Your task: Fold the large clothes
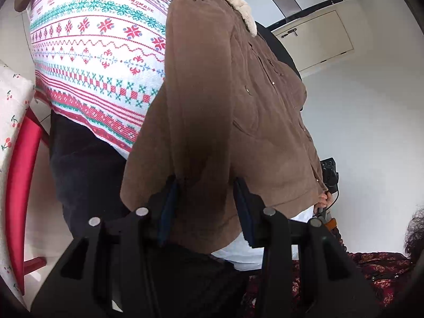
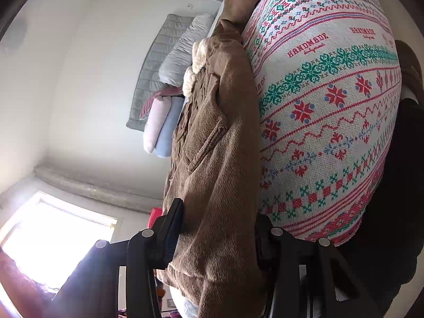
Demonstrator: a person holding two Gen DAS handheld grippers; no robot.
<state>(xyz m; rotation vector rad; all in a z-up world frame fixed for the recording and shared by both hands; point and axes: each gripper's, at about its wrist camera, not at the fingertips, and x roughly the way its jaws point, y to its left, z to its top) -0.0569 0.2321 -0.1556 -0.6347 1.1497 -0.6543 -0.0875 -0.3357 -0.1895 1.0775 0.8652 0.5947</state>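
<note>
We are holding the coat (image 1: 217, 111) up against the sweater (image 1: 95, 53), hem gripped in both the left gripper (image 1: 204, 209) and right gripper (image 2: 217, 235); we should be keeping it taut and level.

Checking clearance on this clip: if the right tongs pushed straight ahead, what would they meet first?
The brown jacket already sits between the right tongs; further ahead lies more jacket, likely then the person's patterned sweater, though depth is unclear.
</note>
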